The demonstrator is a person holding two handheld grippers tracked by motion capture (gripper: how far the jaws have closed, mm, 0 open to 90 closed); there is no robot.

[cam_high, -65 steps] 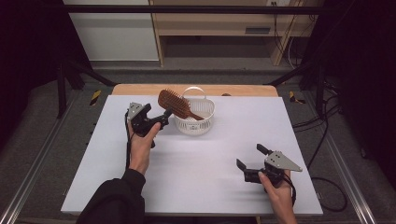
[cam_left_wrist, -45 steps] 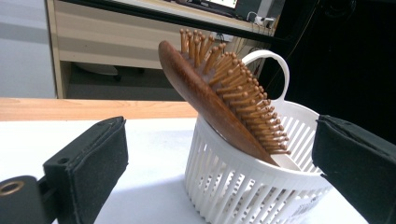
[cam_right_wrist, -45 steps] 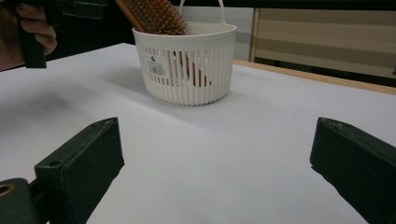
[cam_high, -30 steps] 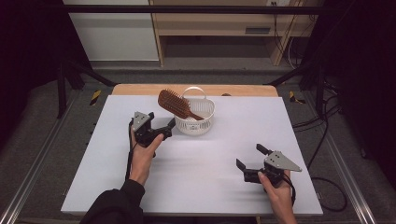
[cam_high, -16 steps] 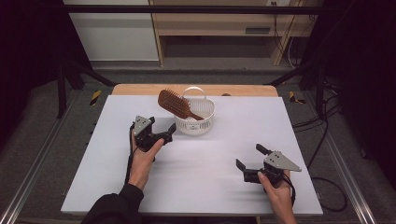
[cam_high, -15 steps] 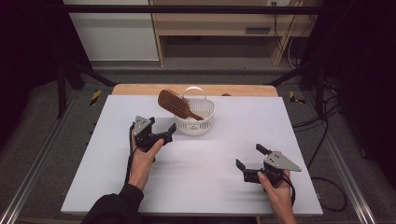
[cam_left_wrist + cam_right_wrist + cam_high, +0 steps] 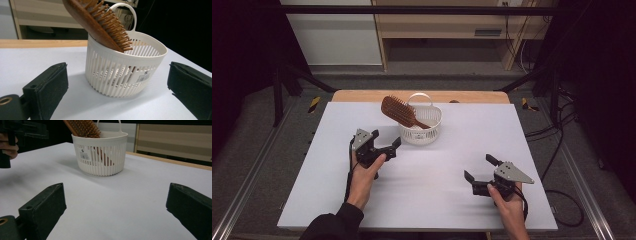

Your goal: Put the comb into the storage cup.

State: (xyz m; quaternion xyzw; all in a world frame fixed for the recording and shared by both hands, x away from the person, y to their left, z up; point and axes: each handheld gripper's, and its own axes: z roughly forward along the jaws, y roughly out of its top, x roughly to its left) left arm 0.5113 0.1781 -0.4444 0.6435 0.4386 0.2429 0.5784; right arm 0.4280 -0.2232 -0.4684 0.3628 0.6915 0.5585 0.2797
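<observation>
Our left tool (image 7: 384,148) sits with its jaws spread wide and empty, just in front of the small white slatted plastic basket (image 7: 421,131), its own camera looking straight at the basket's wall. We judge this a release posture: the brown wooden paddle hairbrush (image 7: 398,111) is in the basket, handle down inside and bristled head leaning out over the rim on the left side, propped there because the brush is longer than the basket is deep. Nothing pinches it now.

We hold our right tool (image 7: 479,175) low over the near right part of the white surface (image 7: 427,200), well apart from the basket, its jaws likewise parted and gripping nothing; it seems parked out of the way. The basket stands upright near the far edge of the surface, its loop handle at the back.
</observation>
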